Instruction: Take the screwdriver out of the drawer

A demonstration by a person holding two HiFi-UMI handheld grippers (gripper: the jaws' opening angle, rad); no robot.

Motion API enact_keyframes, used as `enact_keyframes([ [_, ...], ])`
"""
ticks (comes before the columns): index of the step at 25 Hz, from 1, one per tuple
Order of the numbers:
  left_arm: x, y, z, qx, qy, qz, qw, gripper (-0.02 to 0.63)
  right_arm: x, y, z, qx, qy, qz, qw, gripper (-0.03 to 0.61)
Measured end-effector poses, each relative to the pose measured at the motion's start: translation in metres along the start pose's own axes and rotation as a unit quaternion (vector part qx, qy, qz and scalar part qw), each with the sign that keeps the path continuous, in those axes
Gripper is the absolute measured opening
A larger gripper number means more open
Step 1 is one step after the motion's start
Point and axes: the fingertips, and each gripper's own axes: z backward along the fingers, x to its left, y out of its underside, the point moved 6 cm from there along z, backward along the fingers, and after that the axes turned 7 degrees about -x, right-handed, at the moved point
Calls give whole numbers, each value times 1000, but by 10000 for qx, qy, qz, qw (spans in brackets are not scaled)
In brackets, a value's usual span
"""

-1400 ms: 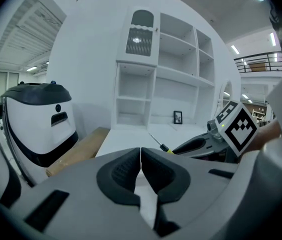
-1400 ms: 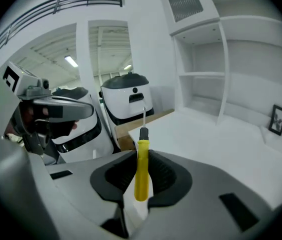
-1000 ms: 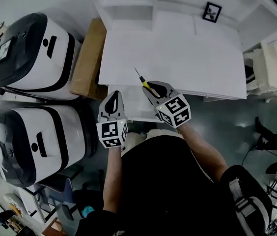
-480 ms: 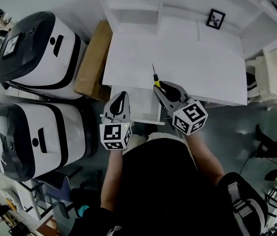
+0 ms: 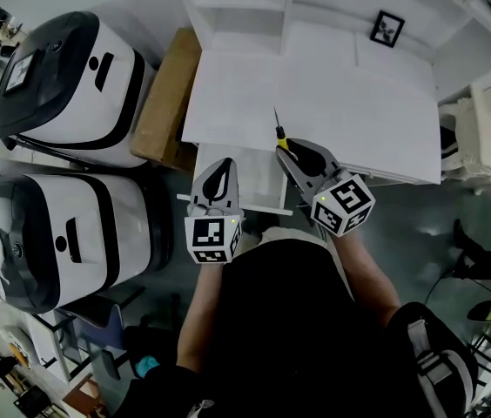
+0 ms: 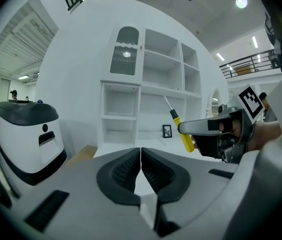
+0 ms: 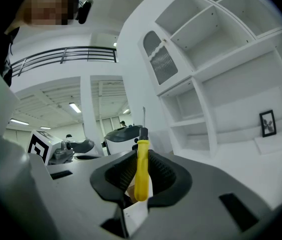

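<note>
Over the tabletop's (image 5: pixel 359 120) near edge, my right gripper's (image 5: pixel 291 150) jaws clamp the screwdriver (image 7: pixel 141 174) by its yellow handle, a light, stiff tool whose smooth plastic may slip, so mid-handle seems the place to hold; my left gripper's (image 6: pixel 141 156) jaws sit together, empty.

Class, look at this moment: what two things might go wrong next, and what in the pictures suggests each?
1. The right gripper pinches the screwdriver only by its slim yellow handle, so it might pivot or slip out.
2. The drawer stands open beside the shut, empty left gripper; the person might bump it while turning away.
</note>
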Motion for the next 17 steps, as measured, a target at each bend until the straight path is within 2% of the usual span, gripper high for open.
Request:
enact_keyframes([
  [7,7,2,7,-38,-239,84,9997,25,6,5,0,79,-158,-66,9998,86],
  [17,2,7,11,-7,-266,113,9996,25,6,8,6,125,-171,-148,9997,86],
])
